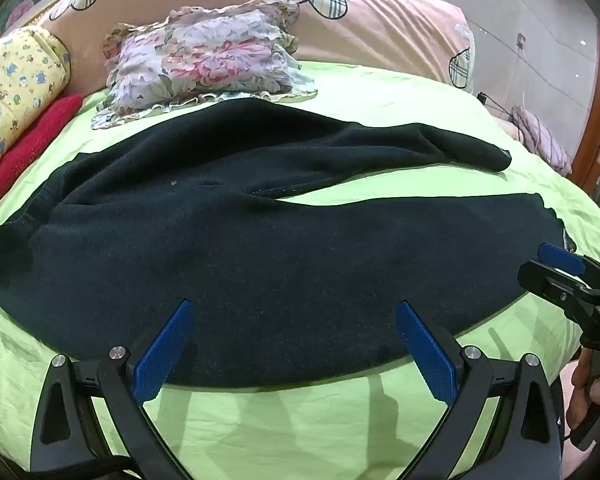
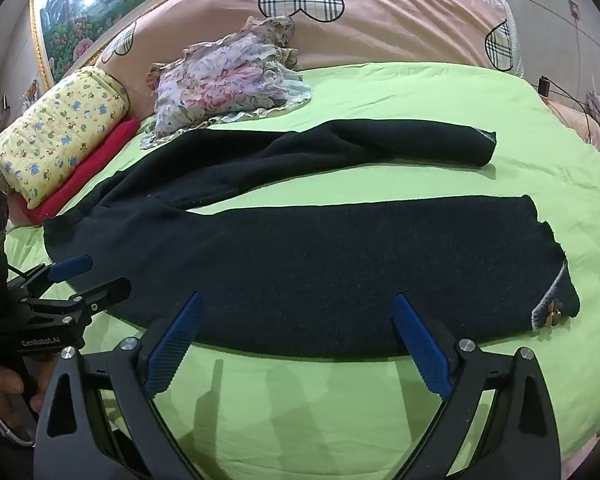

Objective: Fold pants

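Observation:
Dark navy pants [image 1: 228, 240] [image 2: 340, 264] lie spread flat on a light green bedsheet [image 1: 300, 420], waistband to the left, two legs running right and parted. The near leg's cuff carries a small flower trim [image 2: 552, 314]. My left gripper [image 1: 294, 312] hovers open over the near edge of the pants, blue pads wide apart, nothing between them. My right gripper [image 2: 296, 308] is also open above the near leg's edge. Each gripper appears at the side of the other's view: the right one [image 1: 548, 268], the left one [image 2: 88, 276], both held by a hand.
A floral frilled cloth [image 1: 204, 60] [image 2: 228, 84] lies behind the pants. At the left are a yellow patterned pillow [image 1: 16, 92] [image 2: 60, 136] and a red cloth [image 1: 28, 148] [image 2: 88, 164]. A pink quilt with plaid hearts [image 1: 340, 8] backs the bed.

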Motion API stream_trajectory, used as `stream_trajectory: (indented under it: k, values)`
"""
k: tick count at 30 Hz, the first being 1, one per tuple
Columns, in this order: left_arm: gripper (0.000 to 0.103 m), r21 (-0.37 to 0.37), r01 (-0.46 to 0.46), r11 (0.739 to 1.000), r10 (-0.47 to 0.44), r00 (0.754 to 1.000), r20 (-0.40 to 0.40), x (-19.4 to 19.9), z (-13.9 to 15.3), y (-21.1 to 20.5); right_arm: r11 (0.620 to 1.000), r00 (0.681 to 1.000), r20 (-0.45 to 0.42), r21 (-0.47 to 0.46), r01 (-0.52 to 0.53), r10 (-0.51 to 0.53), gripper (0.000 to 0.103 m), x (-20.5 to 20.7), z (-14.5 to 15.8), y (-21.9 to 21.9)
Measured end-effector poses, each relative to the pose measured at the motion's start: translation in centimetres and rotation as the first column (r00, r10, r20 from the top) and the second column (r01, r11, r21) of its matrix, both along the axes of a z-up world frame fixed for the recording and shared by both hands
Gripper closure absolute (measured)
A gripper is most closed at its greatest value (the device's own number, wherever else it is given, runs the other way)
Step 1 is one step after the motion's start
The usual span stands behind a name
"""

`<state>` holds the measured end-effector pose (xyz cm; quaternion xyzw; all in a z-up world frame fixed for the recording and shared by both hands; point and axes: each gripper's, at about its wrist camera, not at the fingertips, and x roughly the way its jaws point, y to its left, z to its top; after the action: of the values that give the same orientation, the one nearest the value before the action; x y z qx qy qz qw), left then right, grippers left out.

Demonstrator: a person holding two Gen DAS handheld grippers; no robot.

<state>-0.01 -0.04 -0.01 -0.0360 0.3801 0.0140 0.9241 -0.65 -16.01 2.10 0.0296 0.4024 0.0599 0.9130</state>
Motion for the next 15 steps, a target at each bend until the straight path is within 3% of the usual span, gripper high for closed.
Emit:
stream_trajectory:
  k: [15]
  values:
    - [0.002,-0.038,0.002,0.999,-0.002,1.000,-0.009,0.29,-0.59,0.17,1.000,1.000,-0.005,0.005,0.006,-0.005,0.007,0.06,0.25,-0.12]
